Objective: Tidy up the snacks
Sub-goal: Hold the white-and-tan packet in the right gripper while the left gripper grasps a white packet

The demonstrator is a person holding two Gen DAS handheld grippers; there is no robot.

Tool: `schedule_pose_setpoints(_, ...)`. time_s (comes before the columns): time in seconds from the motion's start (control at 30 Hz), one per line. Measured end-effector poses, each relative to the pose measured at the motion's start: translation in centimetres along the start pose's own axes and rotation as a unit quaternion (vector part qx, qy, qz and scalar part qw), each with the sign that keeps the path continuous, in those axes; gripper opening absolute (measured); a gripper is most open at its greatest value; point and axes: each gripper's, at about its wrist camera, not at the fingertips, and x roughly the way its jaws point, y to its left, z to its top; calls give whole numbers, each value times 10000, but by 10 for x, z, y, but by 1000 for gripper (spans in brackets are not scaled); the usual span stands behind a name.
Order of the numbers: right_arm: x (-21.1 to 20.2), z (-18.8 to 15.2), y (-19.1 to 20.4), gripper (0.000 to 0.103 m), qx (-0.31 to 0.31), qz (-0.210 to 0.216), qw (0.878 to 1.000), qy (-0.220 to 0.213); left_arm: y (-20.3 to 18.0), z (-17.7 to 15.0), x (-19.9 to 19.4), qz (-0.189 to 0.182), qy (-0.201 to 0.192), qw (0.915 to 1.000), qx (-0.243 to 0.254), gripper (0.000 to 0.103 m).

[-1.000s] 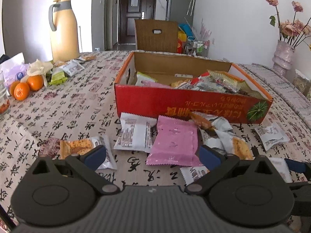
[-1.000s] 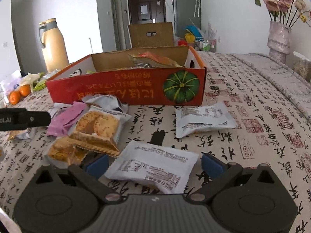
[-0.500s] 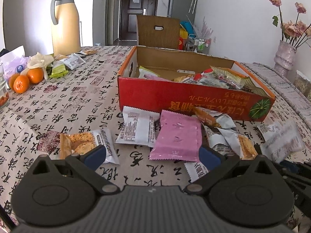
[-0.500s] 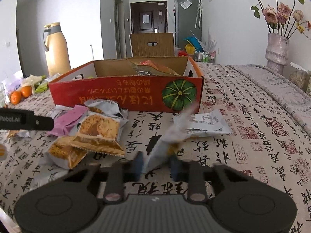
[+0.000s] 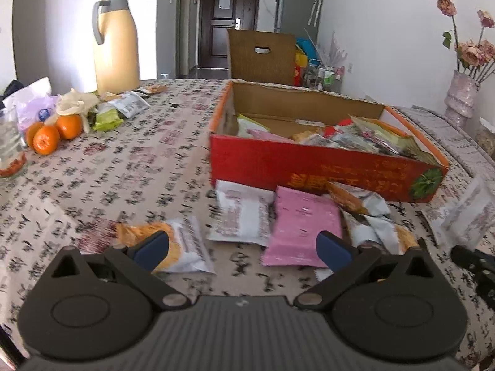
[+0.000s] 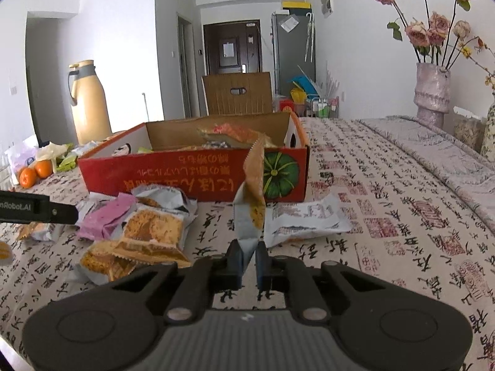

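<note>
The right gripper (image 6: 247, 258) has just clamped a silver-and-orange foil snack packet (image 6: 251, 198), lifting it off the desk (image 6: 386, 216). The left gripper (image 5: 244, 249) still hovers open over a pink packet (image 5: 301, 224). Next, likely, the red cardboard box (image 6: 191, 179).

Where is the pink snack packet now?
In the left wrist view the pink snack packet lies flat on the tablecloth, just before the red box, between a white packet and cracker packets.

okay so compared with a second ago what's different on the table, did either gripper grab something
The right gripper closed on the white snack packet that lay flat between its open fingers and lifted it on edge off the tablecloth. The left gripper stayed open and empty. The red box and the other loose packets kept their places.
</note>
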Motion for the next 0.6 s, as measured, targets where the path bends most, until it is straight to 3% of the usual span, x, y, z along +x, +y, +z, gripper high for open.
schedule_pose_setpoints(0.3,-1,3,-7,8,53,-67,9999,-93,38,7,14,592,152,9981,-53,103)
schedule_pose_setpoints(0.6,2,2,-7,8,60,-80,9999,-63,53,-1,42,769,642,9947,-221,103)
